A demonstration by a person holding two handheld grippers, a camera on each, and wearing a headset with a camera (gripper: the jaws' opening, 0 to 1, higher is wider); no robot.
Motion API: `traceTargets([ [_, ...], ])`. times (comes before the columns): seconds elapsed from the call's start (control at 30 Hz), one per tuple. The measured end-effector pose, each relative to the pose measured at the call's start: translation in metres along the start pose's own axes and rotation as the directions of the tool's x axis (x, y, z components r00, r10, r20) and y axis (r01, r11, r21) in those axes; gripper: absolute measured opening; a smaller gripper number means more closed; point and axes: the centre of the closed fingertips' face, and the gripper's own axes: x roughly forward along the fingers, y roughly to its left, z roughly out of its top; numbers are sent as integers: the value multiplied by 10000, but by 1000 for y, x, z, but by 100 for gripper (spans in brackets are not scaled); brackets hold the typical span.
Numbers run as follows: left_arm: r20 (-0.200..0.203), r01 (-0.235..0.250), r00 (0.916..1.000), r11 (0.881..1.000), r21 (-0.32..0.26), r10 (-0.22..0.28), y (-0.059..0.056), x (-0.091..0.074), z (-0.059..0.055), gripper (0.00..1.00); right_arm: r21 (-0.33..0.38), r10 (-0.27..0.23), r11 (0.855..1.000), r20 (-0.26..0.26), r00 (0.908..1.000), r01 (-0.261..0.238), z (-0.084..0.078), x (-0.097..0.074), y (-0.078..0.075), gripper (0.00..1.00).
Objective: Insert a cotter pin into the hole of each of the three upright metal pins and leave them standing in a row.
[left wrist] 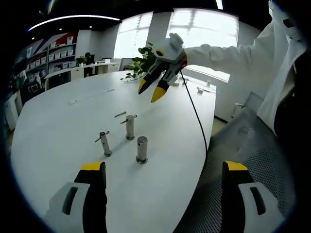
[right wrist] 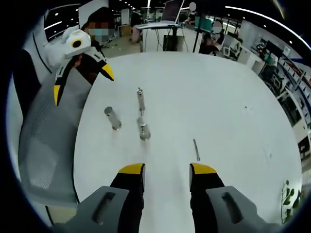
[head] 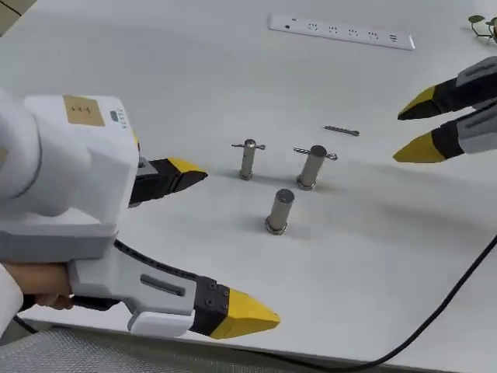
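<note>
from the headset, looks forward and down across the white table [head: 373, 256], close over the three metal pins [head: 281, 210]. from the left gripper, faces low along the table toward the windows [left wrist: 204, 39], pins near ahead, right gripper [left wrist: 148, 94] beyond. from the right gripper, looks the opposite way from higher up, over the same pins toward the left gripper [right wrist: 83, 87].

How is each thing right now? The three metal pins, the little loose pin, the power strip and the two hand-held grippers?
Left metal pin: standing, already pinned.
Right metal pin: standing, already pinned.
Front metal pin: standing, not pinned yet.
Loose cotter pin: lying flat, apart from the metal pins.
Left hand-held gripper: open, holding nothing.
Right hand-held gripper: open, holding nothing.
Power strip: lying flat, nothing plugged in.
</note>
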Motion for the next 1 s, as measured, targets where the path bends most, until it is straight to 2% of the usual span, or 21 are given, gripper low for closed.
traceTargets([
  [0.07,-63,-12,10000,10000,8,12,0,0,-2,99,-117,-30,9999,-143,9999,28,4,7,0,27],
  [0.13,-121,0,9999,10000,-97,-1,-1,-1,-3,99,-220,9,9998,-325,9995,-16,4,16,-9,24],
  [0.17,-262,-2,9997,9995,-329,-6,-2,-2,-6,99,-262,55,9996,-413,9991,-66,5,21,-13,23],
  [0.2,-269,-22,9996,9993,-385,12,-2,-3,-7,98,-237,55,9997,-478,9988,-66,7,24,-12,22],
  [0.37,-168,-49,9999,9982,-597,39,-5,-2,-7,98,-227,-135,9997,-946,9954,114,2,44,-35,18],
  [0.53,-202,-190,9996,9973,-716,176,-5,-3,-7,97,-225,-57,9997,-1383,9904,26,-5,60,-41,10],
  [0.6,67,-230,9997,9975,-662,234,-5,-3,-3,97,-244,-57,9997,-1560,9877,19,-9,65,-44,10],
  [0.63,340,-185,9992,9979,-623,206,-6,-3,2,97,-211,-47,9998,-1602,9871,14,-10,68,-45,9],
  [0.87,473,-175,9987,9969,-767,212,-6,-5,7,97,-69,-82,10000,-2028,9792,69,-17,74,-47,8],
  [0.9,664,-139,9976,9955,-937,202,-7,-5,10,97,-113,-137,9999,-2077,9781,117,-18,74,-48,8],
  [1.0,819,-157,9963,9942,-1060,244,-6,-5,13,96,-80,-185,9998,-2085,9778,172,-20,75,-49,7],
])
